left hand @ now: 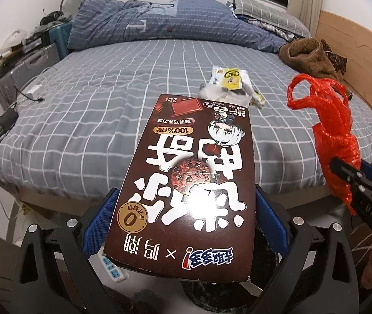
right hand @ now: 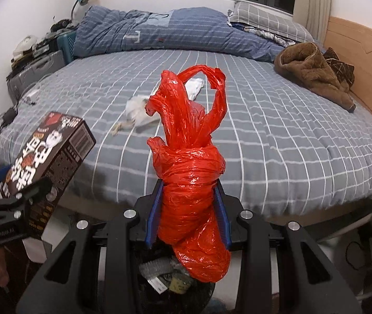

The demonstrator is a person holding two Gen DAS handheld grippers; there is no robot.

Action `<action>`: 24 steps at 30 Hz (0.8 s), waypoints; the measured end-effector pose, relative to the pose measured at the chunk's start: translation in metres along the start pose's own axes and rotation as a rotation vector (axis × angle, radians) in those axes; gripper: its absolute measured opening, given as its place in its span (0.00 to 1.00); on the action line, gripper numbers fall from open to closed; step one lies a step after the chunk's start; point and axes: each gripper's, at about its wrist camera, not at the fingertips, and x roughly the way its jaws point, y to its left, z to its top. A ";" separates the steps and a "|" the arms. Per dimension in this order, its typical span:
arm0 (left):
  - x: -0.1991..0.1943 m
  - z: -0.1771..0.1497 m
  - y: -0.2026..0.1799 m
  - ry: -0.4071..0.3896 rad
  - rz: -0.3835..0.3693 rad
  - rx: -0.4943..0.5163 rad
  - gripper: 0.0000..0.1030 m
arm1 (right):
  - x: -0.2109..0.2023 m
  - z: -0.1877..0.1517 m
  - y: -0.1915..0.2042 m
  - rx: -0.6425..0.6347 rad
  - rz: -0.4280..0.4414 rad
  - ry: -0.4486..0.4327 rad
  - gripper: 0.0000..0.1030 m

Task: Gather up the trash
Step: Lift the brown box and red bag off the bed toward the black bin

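My left gripper [left hand: 186,209] is shut on a brown cookie box [left hand: 186,178], held flat above the floor in front of the bed; the box also shows at the left of the right wrist view [right hand: 52,154]. My right gripper [right hand: 189,198] is shut on a crumpled red plastic bag [right hand: 191,157], also seen at the right of the left wrist view [left hand: 335,136]. A dark trash bin [right hand: 175,282] with wrappers inside sits below the right gripper. Loose wrappers [left hand: 227,83] and white tissue lie on the bed; they also show in the right wrist view [right hand: 138,112].
The bed [left hand: 81,120] has a grey checked sheet, a blue duvet [left hand: 159,23] at the back and a brown garment [left hand: 308,55] at the right by the wooden headboard. A charger and cables [left hand: 5,123] lie at its left edge. A power strip [left hand: 112,267] lies on the floor.
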 end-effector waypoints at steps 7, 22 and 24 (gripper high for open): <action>-0.015 -0.019 -0.002 0.014 0.006 -0.012 0.92 | -0.012 -0.026 0.009 0.000 0.031 0.031 0.34; -0.032 -0.065 -0.003 0.114 0.045 -0.022 0.92 | -0.029 -0.073 0.022 0.006 0.046 0.150 0.34; -0.033 -0.071 -0.001 0.132 0.044 -0.031 0.92 | -0.030 -0.079 0.024 0.005 0.045 0.170 0.34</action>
